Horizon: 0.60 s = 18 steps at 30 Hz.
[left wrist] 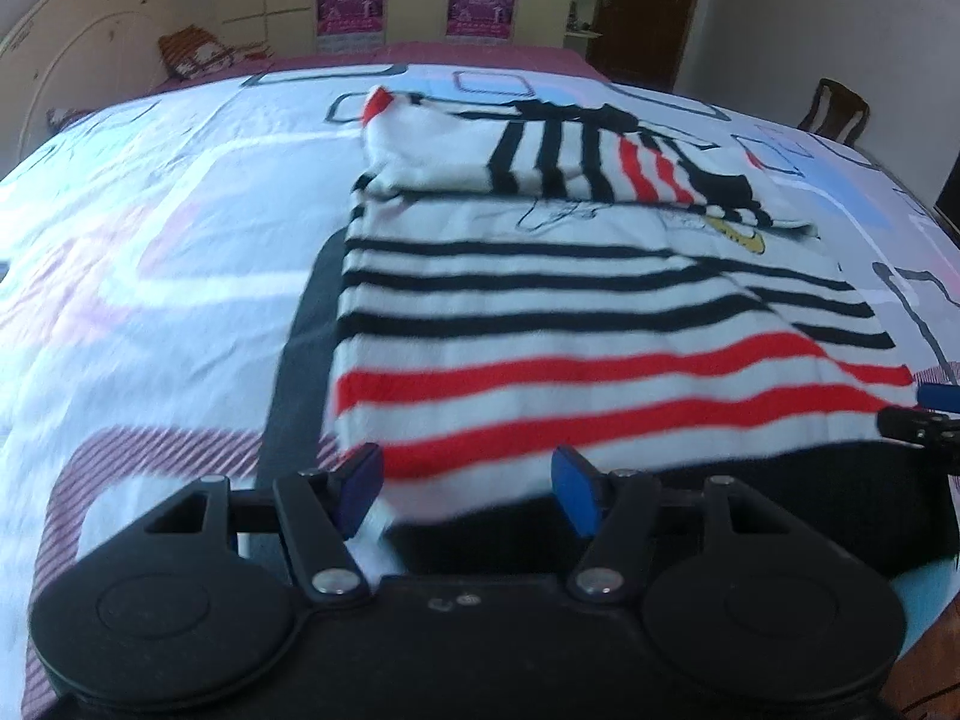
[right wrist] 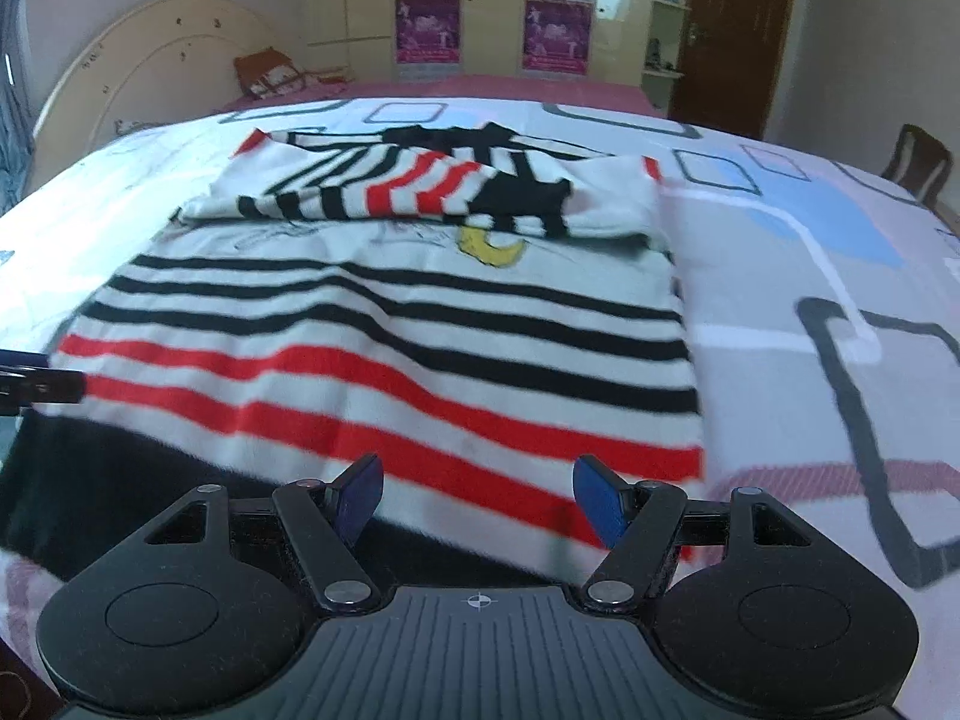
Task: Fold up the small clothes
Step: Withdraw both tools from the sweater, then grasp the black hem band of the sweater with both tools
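A small white sweater (left wrist: 570,312) with black and red stripes lies flat on the bed, its sleeves folded across the upper part; it also shows in the right wrist view (right wrist: 390,324). My left gripper (left wrist: 468,489) is open, its blue pads at the sweater's near hem on the left side. My right gripper (right wrist: 477,498) is open at the near hem on the right side. The right gripper's tip (left wrist: 924,414) shows at the right edge of the left wrist view, and the left gripper's tip (right wrist: 36,381) at the left edge of the right wrist view.
The bed is covered by a white sheet (left wrist: 150,240) with grey, pink and blue rectangles. A headboard (right wrist: 150,54) and pillow (right wrist: 270,75) are at the far left. A wardrobe (right wrist: 492,6), a brown door (right wrist: 738,30) and a chair (right wrist: 921,162) stand beyond.
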{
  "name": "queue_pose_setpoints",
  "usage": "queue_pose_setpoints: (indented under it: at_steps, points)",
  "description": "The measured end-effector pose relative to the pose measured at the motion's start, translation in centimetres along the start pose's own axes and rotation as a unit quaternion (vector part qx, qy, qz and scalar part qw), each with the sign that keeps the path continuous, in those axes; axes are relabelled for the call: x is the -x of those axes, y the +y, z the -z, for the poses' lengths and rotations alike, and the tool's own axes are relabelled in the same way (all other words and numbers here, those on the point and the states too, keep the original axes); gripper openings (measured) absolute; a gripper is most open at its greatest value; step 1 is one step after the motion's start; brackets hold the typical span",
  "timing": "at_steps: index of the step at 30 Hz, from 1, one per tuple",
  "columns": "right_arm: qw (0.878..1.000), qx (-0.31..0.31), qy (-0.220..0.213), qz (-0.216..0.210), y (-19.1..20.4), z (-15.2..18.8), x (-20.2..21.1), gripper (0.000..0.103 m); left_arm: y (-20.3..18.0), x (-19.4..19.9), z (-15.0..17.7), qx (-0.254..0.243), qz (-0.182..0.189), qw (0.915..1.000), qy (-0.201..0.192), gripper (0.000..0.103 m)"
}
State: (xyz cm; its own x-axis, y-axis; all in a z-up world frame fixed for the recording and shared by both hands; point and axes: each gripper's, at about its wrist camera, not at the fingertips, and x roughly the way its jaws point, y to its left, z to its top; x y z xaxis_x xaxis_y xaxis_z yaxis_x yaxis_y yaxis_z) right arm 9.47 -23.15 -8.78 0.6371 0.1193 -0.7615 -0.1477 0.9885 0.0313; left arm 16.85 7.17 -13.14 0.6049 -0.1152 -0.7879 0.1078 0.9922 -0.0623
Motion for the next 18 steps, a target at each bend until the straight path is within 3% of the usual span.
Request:
queue_pose_setpoints:
  at_steps: [5, 13, 18]
  points:
    - [0.999, -0.023, 0.014, 0.024, -1.7, 2.2, 1.1, 0.07, 1.3, 0.9, 1.6, 0.017, -0.004, 0.9998, 0.01, 0.061]
    - [0.996, -0.065, 0.031, 0.045, -3.8, 4.8, 2.3, 0.07, 1.4, 1.2, 3.4, 0.037, 0.027, 0.9985, 0.031, 0.055]
    - [0.995, -0.094, 0.033, 0.032, -4.3, 5.6, 2.8, 0.069, 0.7, 1.5, 4.0, 0.039, 0.052, 0.9971, 0.039, 0.043]
